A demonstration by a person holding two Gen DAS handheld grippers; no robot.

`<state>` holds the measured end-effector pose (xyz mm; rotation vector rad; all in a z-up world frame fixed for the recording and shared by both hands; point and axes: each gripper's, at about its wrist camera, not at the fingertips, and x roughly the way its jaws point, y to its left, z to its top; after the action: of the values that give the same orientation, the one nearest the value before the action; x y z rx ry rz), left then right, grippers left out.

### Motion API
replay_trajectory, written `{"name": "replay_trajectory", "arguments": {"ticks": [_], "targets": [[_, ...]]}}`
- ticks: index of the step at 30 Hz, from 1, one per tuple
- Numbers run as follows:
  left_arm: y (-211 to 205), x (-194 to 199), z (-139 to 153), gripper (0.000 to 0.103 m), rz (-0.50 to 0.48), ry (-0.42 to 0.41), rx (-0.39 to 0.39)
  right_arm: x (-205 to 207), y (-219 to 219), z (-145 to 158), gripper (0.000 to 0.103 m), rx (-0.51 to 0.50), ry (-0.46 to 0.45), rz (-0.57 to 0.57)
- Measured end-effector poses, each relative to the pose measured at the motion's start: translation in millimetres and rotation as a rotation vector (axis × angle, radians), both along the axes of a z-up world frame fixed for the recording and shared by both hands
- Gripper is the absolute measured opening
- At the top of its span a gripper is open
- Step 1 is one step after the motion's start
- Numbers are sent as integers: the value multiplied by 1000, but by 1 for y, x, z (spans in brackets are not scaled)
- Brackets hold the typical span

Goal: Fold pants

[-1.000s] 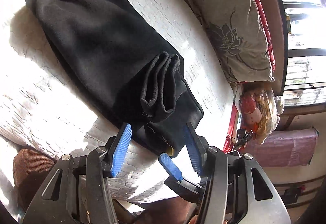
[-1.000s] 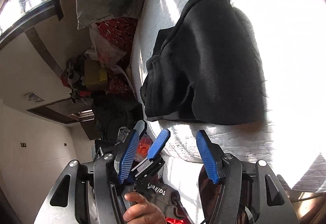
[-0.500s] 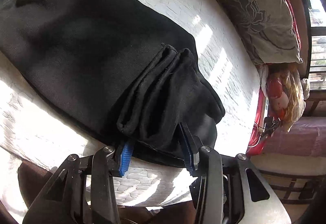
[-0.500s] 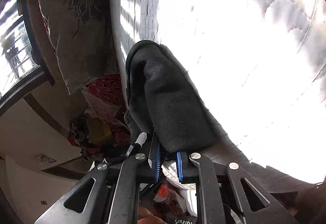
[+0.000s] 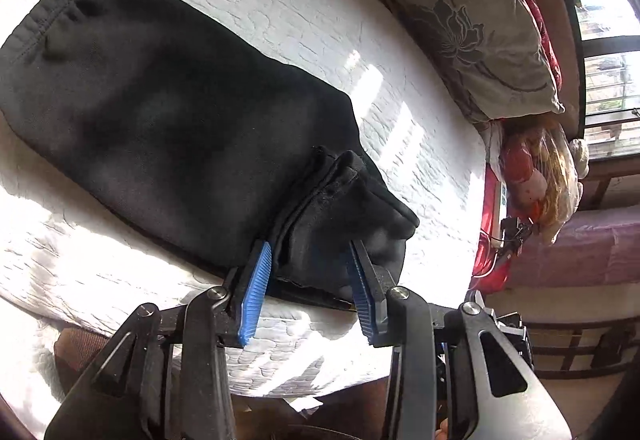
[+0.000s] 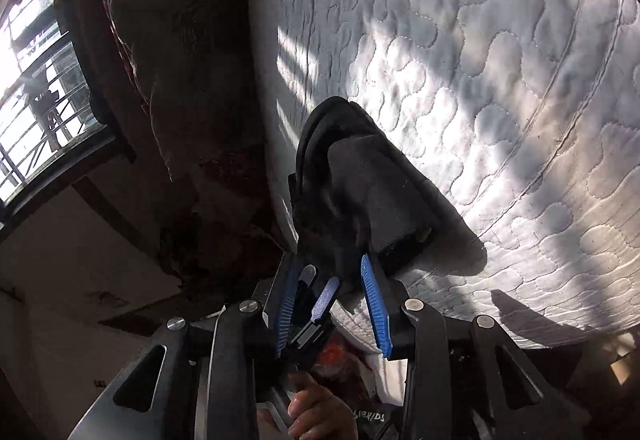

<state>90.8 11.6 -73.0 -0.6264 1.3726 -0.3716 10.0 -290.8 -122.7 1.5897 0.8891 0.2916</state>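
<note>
Black pants (image 5: 160, 120) lie folded lengthwise on a white quilted mattress (image 5: 280, 0), waistband at the far left. My left gripper (image 5: 309, 246) is shut on the bunched leg ends at the mattress's near edge, with cloth filling the gap between its blue pads. In the right wrist view the same end of the pants (image 6: 372, 192) rises from the mattress (image 6: 500, 80). My right gripper (image 6: 329, 259) has its jaws opening. A thick fold of cloth sits between its tips, and the pads do not clearly press it. A blue pad of the other gripper shows just below.
A grey flowered pillow (image 5: 460, 20) lies along the far side of the mattress, dark in the right wrist view (image 6: 180, 60). A plastic bag (image 5: 536, 176) and a pink-covered piece (image 5: 580, 248) sit by the window (image 5: 608, 20). A hand (image 6: 316, 412) holds a handle below.
My left gripper moved in from off the mattress edge and closed on the leg ends. My right gripper closed tight on the fold, then its jaws spread apart again.
</note>
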Motion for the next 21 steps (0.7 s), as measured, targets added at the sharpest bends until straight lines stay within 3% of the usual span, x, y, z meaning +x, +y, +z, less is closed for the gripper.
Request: {"name": "replay_trajectory", "arguments": {"ticks": [1,3,6,8,9,12,17,19,21], "targets": [[-10,0,2,39,-26,-3,-1,12,0,10,45,-37,-55,3],[-30,0,-1,39,-79,-6,7,37,-2,14,51,-103,-89,14],[-50,6,-17,39,-108,12,43,67,4,-4,51,-98,-90,49],[-54,13,-35,39,-96,38,70,72,2,-18,51,-200,-56,64],[-55,16,-43,39,-93,51,68,78,2,-25,49,-261,-37,75],[-54,19,-40,39,-95,59,36,78,1,-39,21,-304,-7,109],[-39,14,-29,40,-79,39,-25,46,-5,-11,44,-252,-123,178],[-36,12,-40,41,-66,68,-50,34,1,-11,45,-297,-116,236],[-36,12,-49,41,-68,78,-59,26,10,-19,41,-405,-77,297]]}}
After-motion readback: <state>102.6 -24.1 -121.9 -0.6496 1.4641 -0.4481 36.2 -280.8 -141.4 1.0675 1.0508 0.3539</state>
